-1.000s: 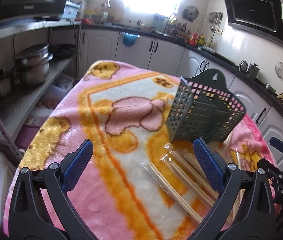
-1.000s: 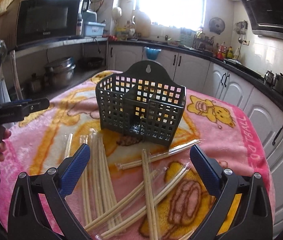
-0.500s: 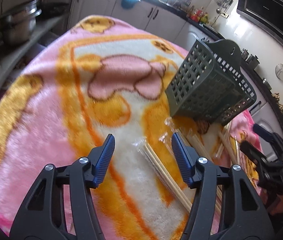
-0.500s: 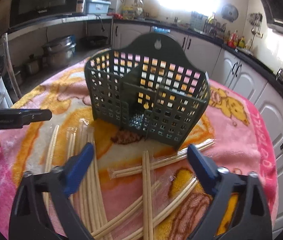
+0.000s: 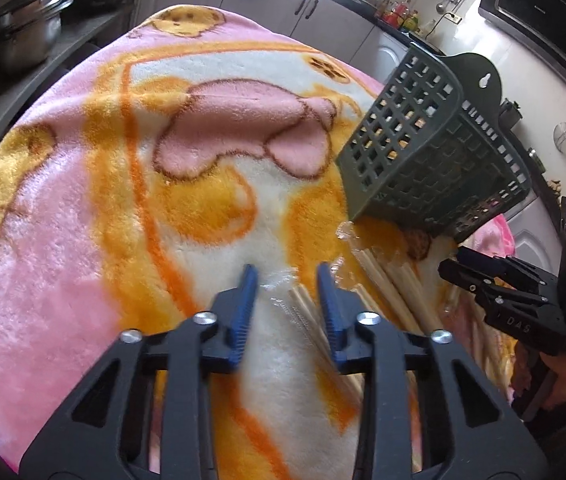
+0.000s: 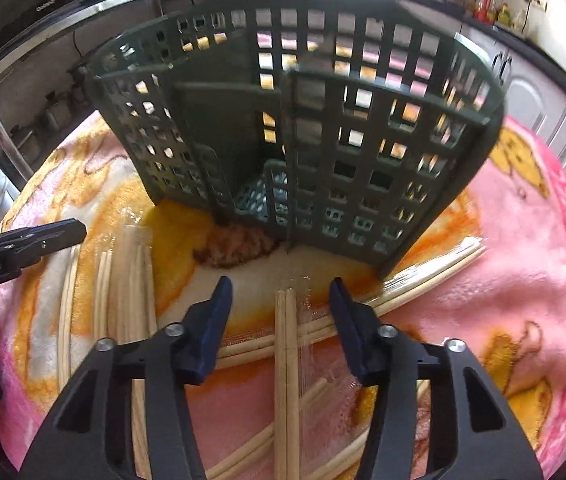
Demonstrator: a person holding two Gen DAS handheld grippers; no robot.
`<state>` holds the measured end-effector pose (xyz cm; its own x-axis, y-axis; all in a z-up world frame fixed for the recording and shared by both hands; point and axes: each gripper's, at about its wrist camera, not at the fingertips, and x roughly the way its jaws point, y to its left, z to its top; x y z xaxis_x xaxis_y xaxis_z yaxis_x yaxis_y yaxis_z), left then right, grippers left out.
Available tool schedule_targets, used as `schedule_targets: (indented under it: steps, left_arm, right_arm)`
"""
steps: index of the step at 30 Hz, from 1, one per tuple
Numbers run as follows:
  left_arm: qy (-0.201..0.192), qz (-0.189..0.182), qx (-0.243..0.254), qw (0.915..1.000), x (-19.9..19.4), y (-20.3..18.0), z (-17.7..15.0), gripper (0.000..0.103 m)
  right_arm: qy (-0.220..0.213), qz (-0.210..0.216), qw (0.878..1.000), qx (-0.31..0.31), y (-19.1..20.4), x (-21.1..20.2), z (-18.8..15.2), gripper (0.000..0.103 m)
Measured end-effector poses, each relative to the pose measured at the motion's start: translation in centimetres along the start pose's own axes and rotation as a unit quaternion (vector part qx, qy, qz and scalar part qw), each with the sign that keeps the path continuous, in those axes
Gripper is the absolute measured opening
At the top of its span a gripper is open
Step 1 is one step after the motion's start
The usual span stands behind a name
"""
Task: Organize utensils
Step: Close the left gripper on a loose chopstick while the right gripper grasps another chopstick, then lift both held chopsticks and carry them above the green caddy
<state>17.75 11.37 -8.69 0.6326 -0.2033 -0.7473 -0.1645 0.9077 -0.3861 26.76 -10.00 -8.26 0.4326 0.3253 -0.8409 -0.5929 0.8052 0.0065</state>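
A dark green slotted utensil basket (image 5: 435,160) stands on the pink and orange blanket; it fills the right wrist view (image 6: 295,128). Several wrapped pairs of wooden chopsticks (image 6: 287,360) lie in front of it, more at the left (image 6: 123,280). My left gripper (image 5: 286,276) is open with a narrow gap, its fingers either side of the tip of one wrapped pair (image 5: 303,308). My right gripper (image 6: 281,290) is open, its fingers either side of another pair, not touching. The right gripper also shows in the left wrist view (image 5: 495,284).
The blanket (image 5: 83,240) covers a round table whose edge drops off at the left. Kitchen cabinets (image 5: 303,4), metal pots (image 5: 23,36) on a shelf and a counter with bottles ring the table. My left gripper shows at the left of the right wrist view (image 6: 23,248).
Both grippers have moved forward and down towards the chopsticks. Both pairs of jaws have narrowed, the left more. The basket looms much larger in the right wrist view.
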Motion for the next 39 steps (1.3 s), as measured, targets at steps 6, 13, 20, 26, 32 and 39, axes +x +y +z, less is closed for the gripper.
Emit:
schedule_targets:
  steps: [6, 13, 20, 26, 32, 39]
  left_arm:
    - [-0.005, 0.004, 0.013, 0.9999, 0.1, 0.1, 0.1, 0.012]
    - [-0.006, -0.013, 0.009, 0.9999, 0.1, 0.6, 0.2, 0.005]
    - [-0.008, -0.042, 0.013, 0.999, -1.5, 0.0, 0.2, 0.003]
    - [-0.034, -0.08, 0.042, 0.9953, -4.7, -2.8, 0.7, 0.003]
    - [-0.059, -0.118, 0.073, 0.9885, -7.4, -6.3, 1.9, 0.003]
    - [-0.077, -0.152, 0.115, 0.9786, -9.3, -10.4, 3.5, 0.003]
  right_arm:
    - [0.005, 0.005, 1.0, 0.008, -0.7, 0.5, -0.1, 0.027]
    - [-0.004, 0.036, 0.999, 0.037, -2.2, -0.6, -0.7, 0.01]
    - [-0.039, 0.058, 0.997, 0.042, -2.7, -3.8, -1.3, 0.009]
    - [-0.086, 0.071, 0.993, 0.044, -3.3, -7.8, -1.7, 0.008]
    - [-0.122, 0.072, 0.989, 0.04, -2.9, -11.0, -1.6, 0.006]
    - [-0.161, 0.068, 0.984, 0.033, -2.5, -14.1, -1.1, 0.006]
